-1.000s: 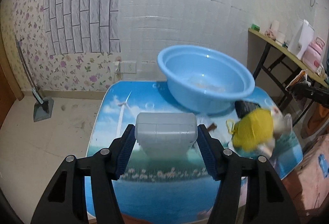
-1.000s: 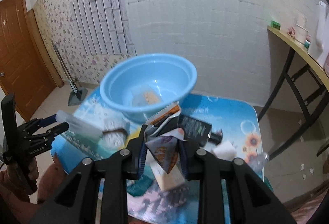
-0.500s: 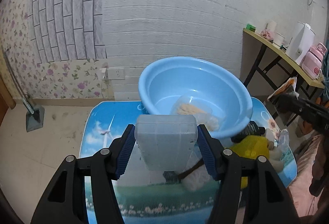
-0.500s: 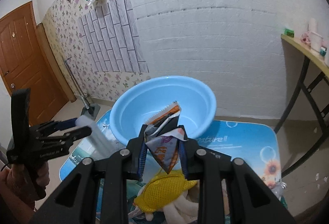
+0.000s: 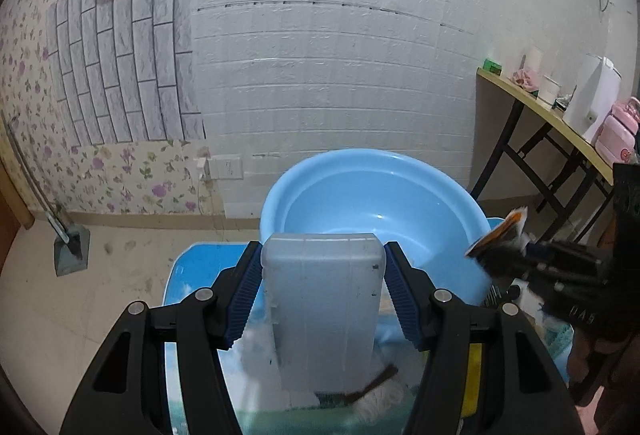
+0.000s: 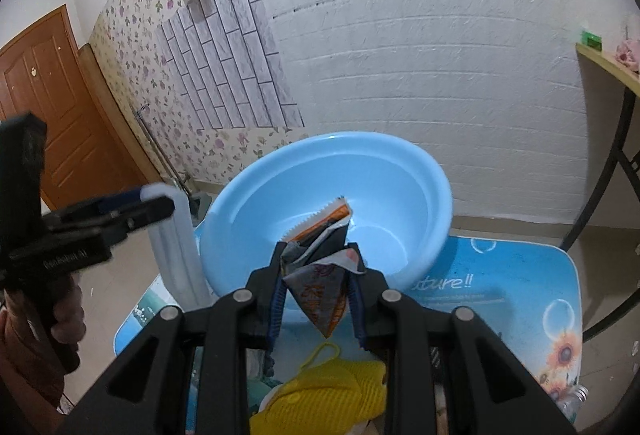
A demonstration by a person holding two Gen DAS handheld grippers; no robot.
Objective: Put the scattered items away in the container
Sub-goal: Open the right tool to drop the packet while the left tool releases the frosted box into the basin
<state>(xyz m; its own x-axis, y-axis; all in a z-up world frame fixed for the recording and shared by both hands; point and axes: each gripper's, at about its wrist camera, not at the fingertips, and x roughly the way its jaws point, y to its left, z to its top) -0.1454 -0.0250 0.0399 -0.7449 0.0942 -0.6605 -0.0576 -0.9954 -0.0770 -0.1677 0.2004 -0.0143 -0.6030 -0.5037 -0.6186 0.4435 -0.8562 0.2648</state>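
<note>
My left gripper [image 5: 322, 295] pinches a plastic box [image 5: 324, 299], right gripper [image 6: 316, 283] a snack packet [image 6: 320, 275]; basin [image 6: 400, 163] unfilled, yellow mesh pouch [image 6: 332, 391] waiting

We see a low table [image 6: 500, 299] covered in a glossy blue printed scene of sky, bubbles and sunflowers. On it, toward the white brick wall, sits a round light-blue plastic basin [image 6: 424, 171]. Nearer us than the basin lies a yellow mesh scrubber [image 6: 332, 391] with a loop. To the basin's right the cover bears pale lettering, and a clear plastic bottle [image 6: 574, 399] lies at the sunflower corner.
</note>
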